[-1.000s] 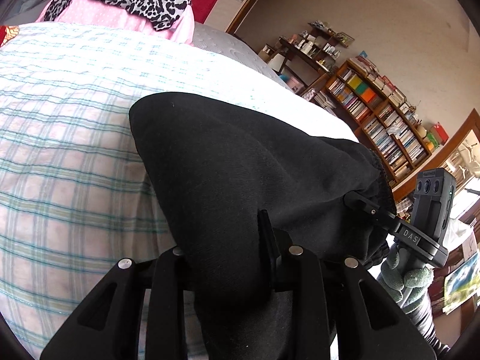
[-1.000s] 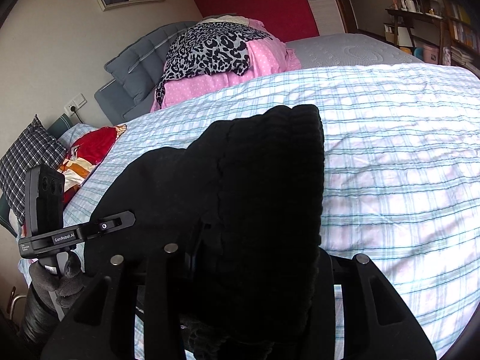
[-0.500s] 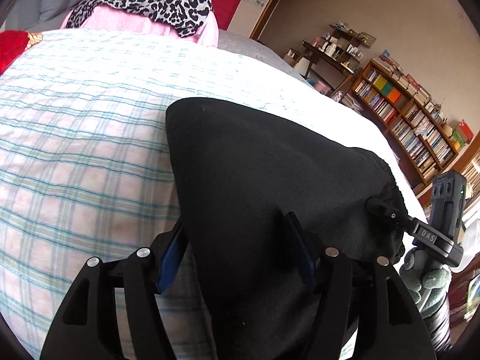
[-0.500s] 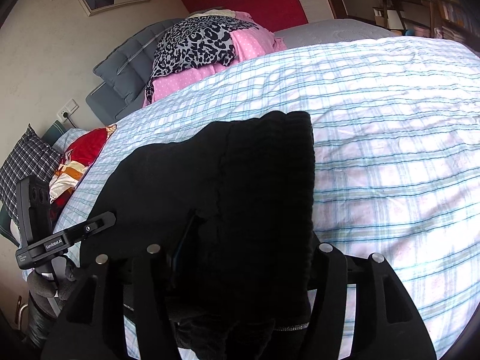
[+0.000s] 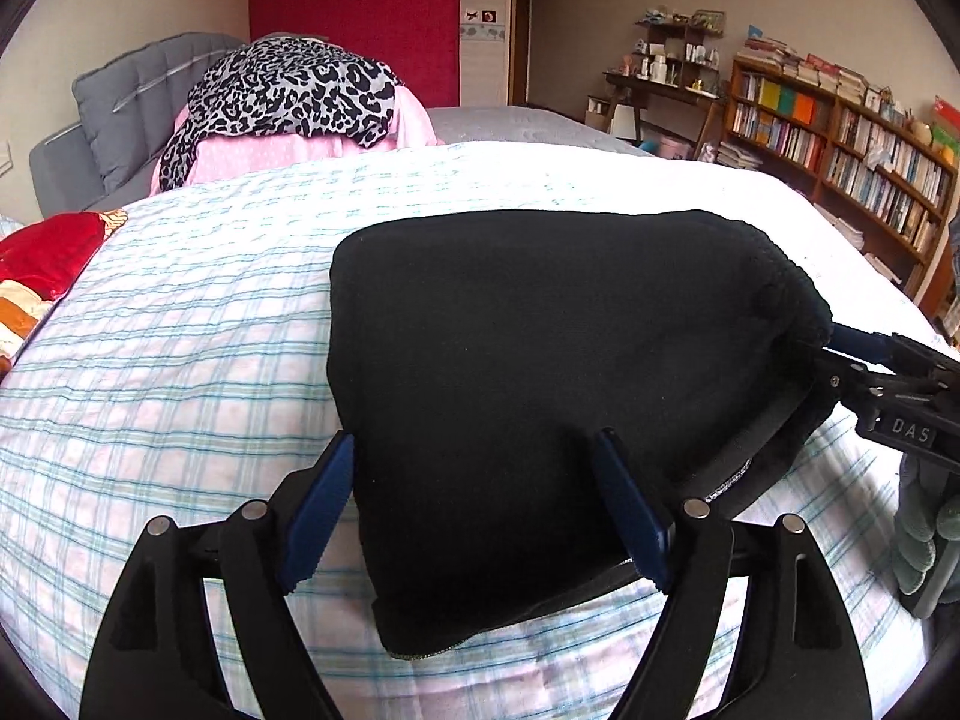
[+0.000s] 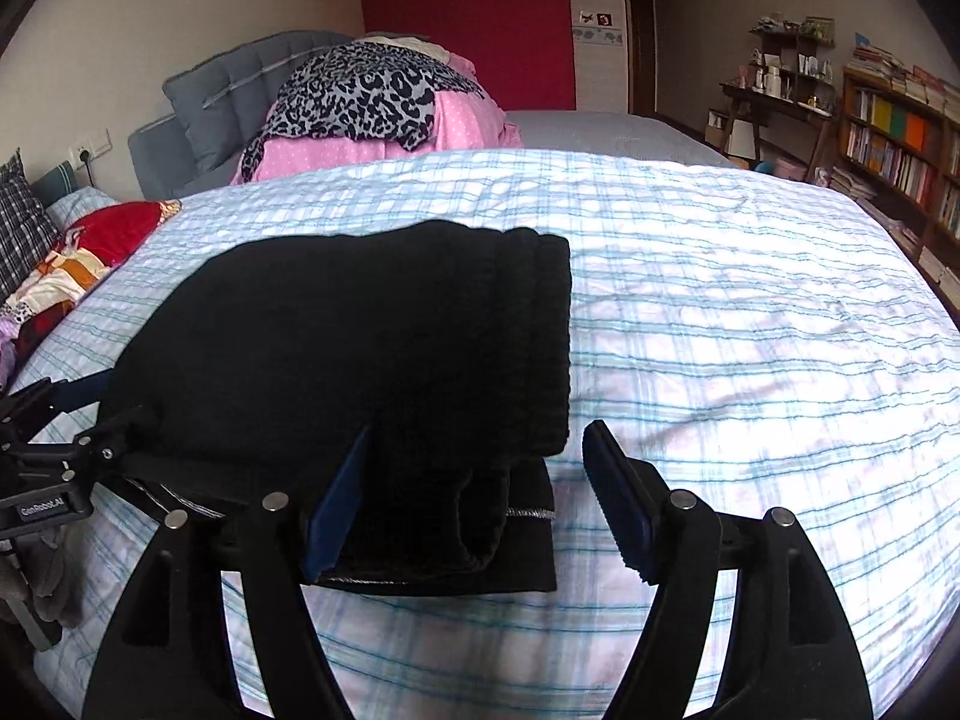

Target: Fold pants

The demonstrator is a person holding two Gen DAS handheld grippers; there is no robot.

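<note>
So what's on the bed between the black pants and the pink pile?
Only bare checked bedcover lies between the pants and the pink pile, in both wrist views.

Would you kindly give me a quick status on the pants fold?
Left gripper and right gripper both opening, pads off cloth. Black pants folded on checked bedspread. Nothing in the way.

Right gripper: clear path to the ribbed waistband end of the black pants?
Probably yes. The ribbed waistband lies on top of the folded black pants, directly ahead of the right gripper, whose jaws are opening with that corner between them. Nothing covers it on the checked bedspread.
</note>
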